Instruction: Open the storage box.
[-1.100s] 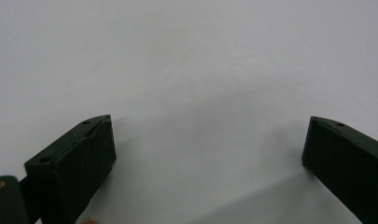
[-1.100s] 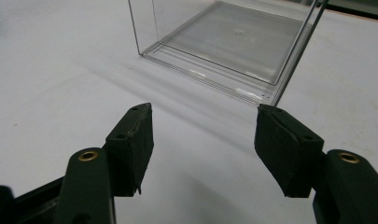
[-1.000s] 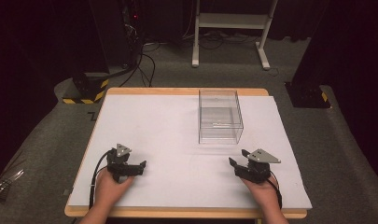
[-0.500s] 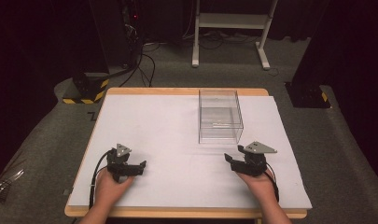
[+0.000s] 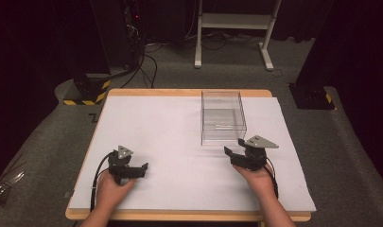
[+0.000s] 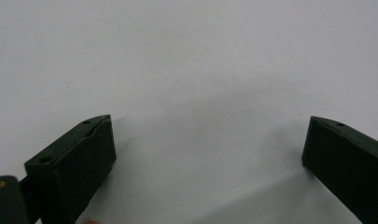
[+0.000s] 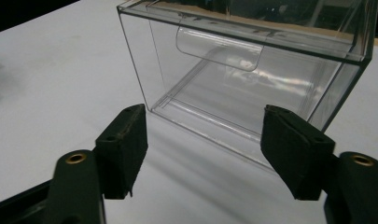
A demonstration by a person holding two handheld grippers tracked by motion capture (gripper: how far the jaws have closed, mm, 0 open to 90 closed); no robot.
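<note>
High view: a clear plastic box (image 5: 222, 117) sits on the white bench (image 5: 170, 127), right gripper (image 5: 234, 153) just before it, left gripper (image 5: 141, 168) well apart, both fingers spread wide, empty.

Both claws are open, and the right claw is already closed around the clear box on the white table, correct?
Not quite. The right claw is open, as you say, but it grips nothing: in the right gripper view its jaws stand apart just short of the clear box, with white table between them. The left claw is open too.
</note>
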